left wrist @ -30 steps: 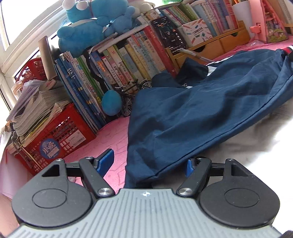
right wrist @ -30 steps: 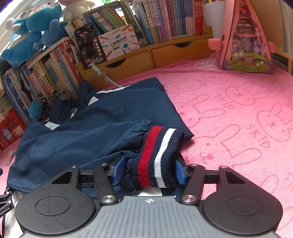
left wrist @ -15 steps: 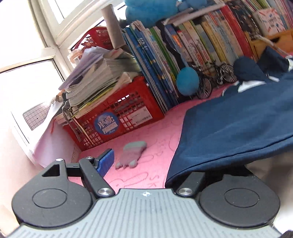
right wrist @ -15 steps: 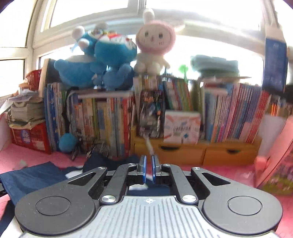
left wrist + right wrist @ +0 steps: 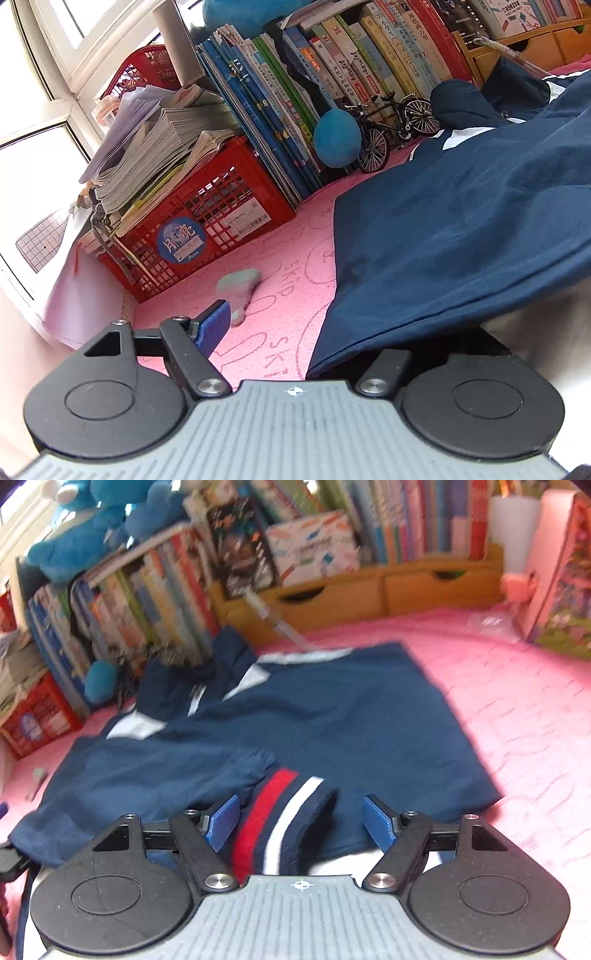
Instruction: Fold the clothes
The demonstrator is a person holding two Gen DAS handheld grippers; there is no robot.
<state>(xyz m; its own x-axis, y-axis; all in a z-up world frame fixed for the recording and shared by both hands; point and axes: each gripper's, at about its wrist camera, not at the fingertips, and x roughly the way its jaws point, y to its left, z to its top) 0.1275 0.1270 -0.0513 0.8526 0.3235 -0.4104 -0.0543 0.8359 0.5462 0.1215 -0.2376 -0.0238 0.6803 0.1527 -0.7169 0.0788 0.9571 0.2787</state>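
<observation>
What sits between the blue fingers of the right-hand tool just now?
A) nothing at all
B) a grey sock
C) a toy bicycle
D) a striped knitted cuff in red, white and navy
D: the striped cuff of the navy jacket lies between the right gripper fingers, which are opening and clear of it on one side.

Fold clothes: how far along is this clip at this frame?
Early. Done: the navy jacket lies spread on the pink mat, one sleeve drawn across it. In hand: right gripper opening around the striped cuff. Left: body folds; left gripper holds nothing.
</observation>
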